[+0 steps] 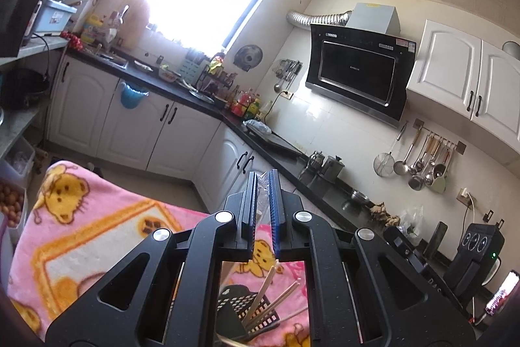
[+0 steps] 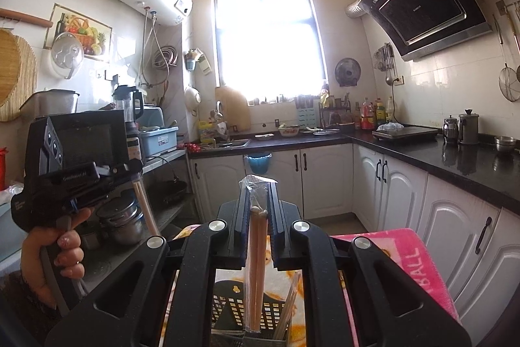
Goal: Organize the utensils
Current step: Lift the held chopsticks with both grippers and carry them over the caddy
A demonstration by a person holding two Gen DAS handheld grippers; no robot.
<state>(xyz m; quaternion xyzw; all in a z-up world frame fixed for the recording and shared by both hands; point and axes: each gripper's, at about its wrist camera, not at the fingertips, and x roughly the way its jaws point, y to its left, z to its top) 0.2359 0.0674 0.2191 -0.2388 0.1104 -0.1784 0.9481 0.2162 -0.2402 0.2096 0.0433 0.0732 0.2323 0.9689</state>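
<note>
Holding wrapped chopsticks [image 2: 256, 262] upright in our right gripper [image 2: 258, 204], jaws pinched on them right above the near black slotted holder [image 2: 234, 311], while our left gripper [image 1: 262, 204] nips another clear wrapper [image 1: 262, 194], presumably so each pair drops in.

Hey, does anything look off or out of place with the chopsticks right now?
One thing: the pair of chopsticks in the right hand-held gripper is sealed in a clear plastic sleeve, while those standing in the black perforated holder on the pink blanket are bare.
</note>
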